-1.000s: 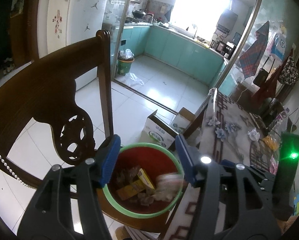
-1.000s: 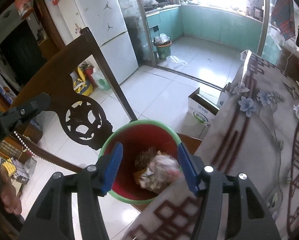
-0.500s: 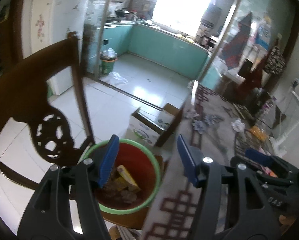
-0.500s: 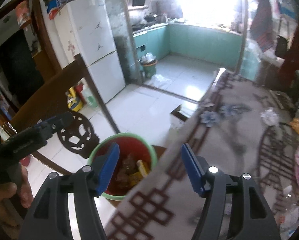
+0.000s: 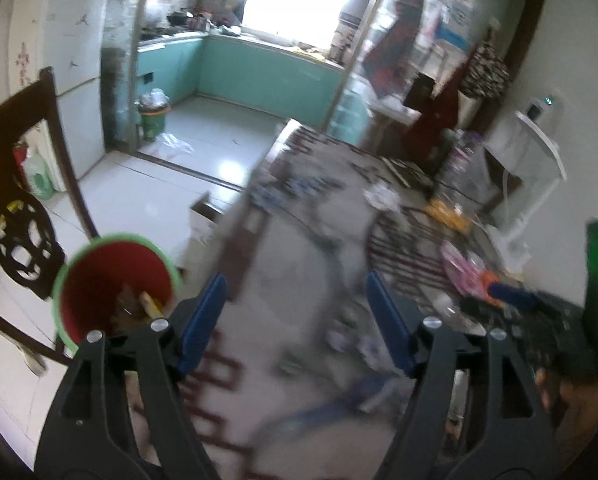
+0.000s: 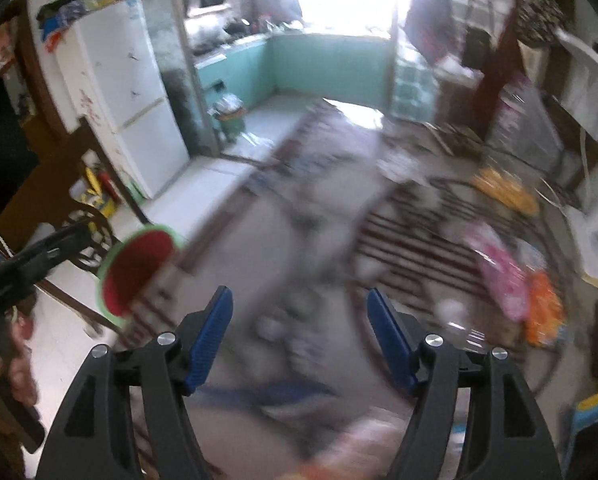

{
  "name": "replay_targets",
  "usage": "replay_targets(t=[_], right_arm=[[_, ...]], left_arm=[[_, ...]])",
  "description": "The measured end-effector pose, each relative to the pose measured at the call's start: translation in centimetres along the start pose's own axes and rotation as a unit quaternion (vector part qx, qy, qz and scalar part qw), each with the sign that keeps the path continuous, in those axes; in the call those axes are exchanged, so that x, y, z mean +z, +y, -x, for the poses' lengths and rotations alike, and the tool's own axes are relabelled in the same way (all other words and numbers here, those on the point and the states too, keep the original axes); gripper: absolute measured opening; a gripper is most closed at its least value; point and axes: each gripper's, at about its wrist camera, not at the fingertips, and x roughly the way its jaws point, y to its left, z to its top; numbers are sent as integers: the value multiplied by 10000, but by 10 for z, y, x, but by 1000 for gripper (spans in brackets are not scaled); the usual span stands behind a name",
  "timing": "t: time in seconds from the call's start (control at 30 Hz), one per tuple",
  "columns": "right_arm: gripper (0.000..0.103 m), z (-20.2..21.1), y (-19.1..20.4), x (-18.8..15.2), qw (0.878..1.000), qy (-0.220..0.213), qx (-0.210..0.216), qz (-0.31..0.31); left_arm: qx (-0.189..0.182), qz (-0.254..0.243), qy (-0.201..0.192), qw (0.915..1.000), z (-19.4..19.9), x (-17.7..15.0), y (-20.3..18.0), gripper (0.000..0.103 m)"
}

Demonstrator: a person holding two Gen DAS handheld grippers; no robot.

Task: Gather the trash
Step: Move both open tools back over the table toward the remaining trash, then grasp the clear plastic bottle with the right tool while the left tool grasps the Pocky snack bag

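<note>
Red bin (image 5: 113,280): wrappers, yellow pkg (image 5: 151,303) inside.

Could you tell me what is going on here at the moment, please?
A person is clearing trash off a table with a claw in each hand. Both the left claw and the right claw are empty, with jaws opening, over the patterned tablecloth. The red bin beside the table already holds some trash; wrappers remain on the table.
</note>
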Motion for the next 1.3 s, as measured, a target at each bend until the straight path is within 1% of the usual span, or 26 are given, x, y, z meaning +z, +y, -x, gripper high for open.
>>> replay_targets(t=[0.07, 0.17, 0.27, 0.37, 0.43, 0.5, 0.6, 0.67, 0.77, 0.87, 0.93, 1.1, 1.2, 1.3], right_arm=[[71, -2, -37, -5, 9996, 235, -61, -140], [72, -5, -89, -16, 9981, 471, -207, -347], [72, -3, -118, -26, 9971, 507, -271, -496], [72, -1, -133, -32, 9967, 477, -230, -617], [73, -4, -138, -37, 9962, 531, -187, -671], [73, -7, -143, -41, 9958, 589, -132, -687], [73, -13, -143, -44, 9955, 688, -86, -641], [82, -20, -145, -46, 9948, 834, -80, -582], [82, -30, -145, -49, 9938, 1013, -149, -428], [82, -43, -146, -52, 9919, 1227, -131, -298], [82, -56, -146, -55, 9888, 1474, -135, -215], [83, -85, -146, -62, 9818, 1897, -50, -88], [81, -96, -145, -66, 9785, 2061, -101, 29], [72, -105, -143, -71, 9761, 2165, -121, 172]], left_arm=[[-79, -3, 94, 9999, -1, -17, -21, 70], [-146, -10, 238, 9996, -2, -38, -46, 71], [-151, -68, 357, 9992, -1, -54, -66, 72], [-158, -123, 375, 9991, 2, -61, -79, 73], [-141, -132, 321, 9993, 4, -62, -87, 81], [-132, -154, 312, 9993, 4, -63, -93, 82], [-164, -215, 379, 9989, 3, -67, -100, 82], [-192, -247, 427, 9986, 2, -70, -103, 82], [-294, -308, 552, 9976, -2, -73, -108, 82], [-388, -418, 686, 9960, -7, -76, -114, 82], [-435, -504, 769, 9948, -9, -79, -118, 82], [-566, -602, 974, 9918, -14, -87, -125, 82], [-621, -695, 1096, 9896, -17, -93, -130, 82], [-716, -833, 1266, 9859, -23, -101, -135, 82]])
